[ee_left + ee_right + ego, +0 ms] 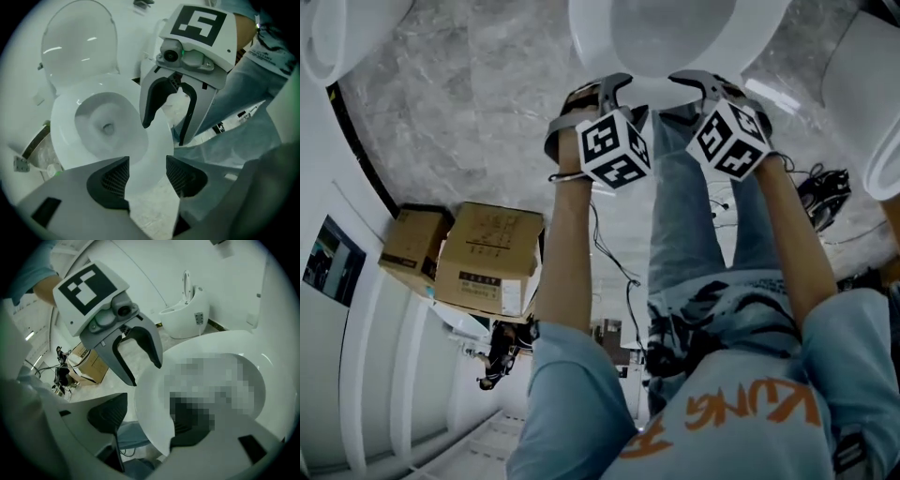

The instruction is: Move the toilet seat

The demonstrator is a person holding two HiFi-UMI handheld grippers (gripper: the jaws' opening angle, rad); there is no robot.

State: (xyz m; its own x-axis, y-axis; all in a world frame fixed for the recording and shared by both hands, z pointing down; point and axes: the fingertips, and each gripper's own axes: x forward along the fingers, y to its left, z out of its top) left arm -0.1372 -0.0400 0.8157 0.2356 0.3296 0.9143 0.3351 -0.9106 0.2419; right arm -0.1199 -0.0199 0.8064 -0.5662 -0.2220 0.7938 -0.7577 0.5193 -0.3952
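The head view only gives me the left gripper [614,89] and right gripper [698,84] side by side at the front edge of the bowl [675,37], with boxes [487,253] on the floor to the left. The left gripper view tells me more: the lid [77,42] is up and the seat [154,154] lies flat on the bowl. The left jaws stand apart, and the seat's front rim shows in the gap. In the right gripper view the right jaws also stand apart and straddle that rim. The rim is close by one pad and clear of the other, but I can't tell whether it touches.
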